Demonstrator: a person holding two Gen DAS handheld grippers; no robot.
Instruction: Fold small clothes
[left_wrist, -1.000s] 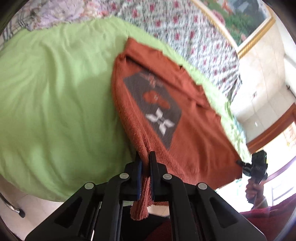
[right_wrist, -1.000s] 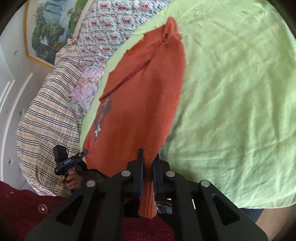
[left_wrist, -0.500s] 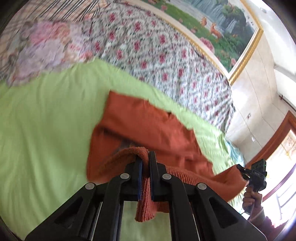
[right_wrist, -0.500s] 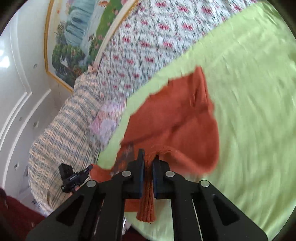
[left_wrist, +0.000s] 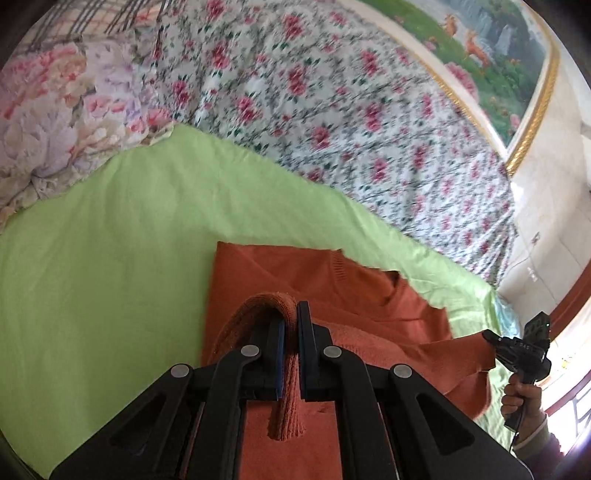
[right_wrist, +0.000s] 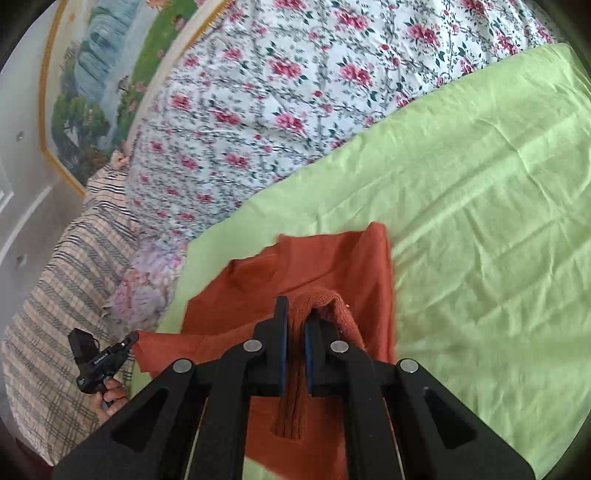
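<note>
An orange knit sweater (left_wrist: 332, 288) lies on a light green sheet (left_wrist: 110, 258), doubled over on itself, with its printed front hidden. My left gripper (left_wrist: 291, 317) is shut on one corner of its ribbed hem, held just above the sweater's far part. My right gripper (right_wrist: 295, 314) is shut on the other hem corner of the sweater (right_wrist: 332, 258). The hem edge stretches between them. Each gripper shows in the other's view, the right one at the right edge (left_wrist: 491, 338), the left one at the left edge (right_wrist: 131, 338).
The green sheet (right_wrist: 480, 221) covers the bed. Behind it lie a floral quilt (left_wrist: 332, 110), a flowered pillow (left_wrist: 48, 122) and a plaid blanket (right_wrist: 48, 314). A framed landscape painting (left_wrist: 498, 48) hangs on the wall.
Both grippers have carried the hem up and forward over the sweater toward its collar, folding it in half. The printed patch is now covered.
</note>
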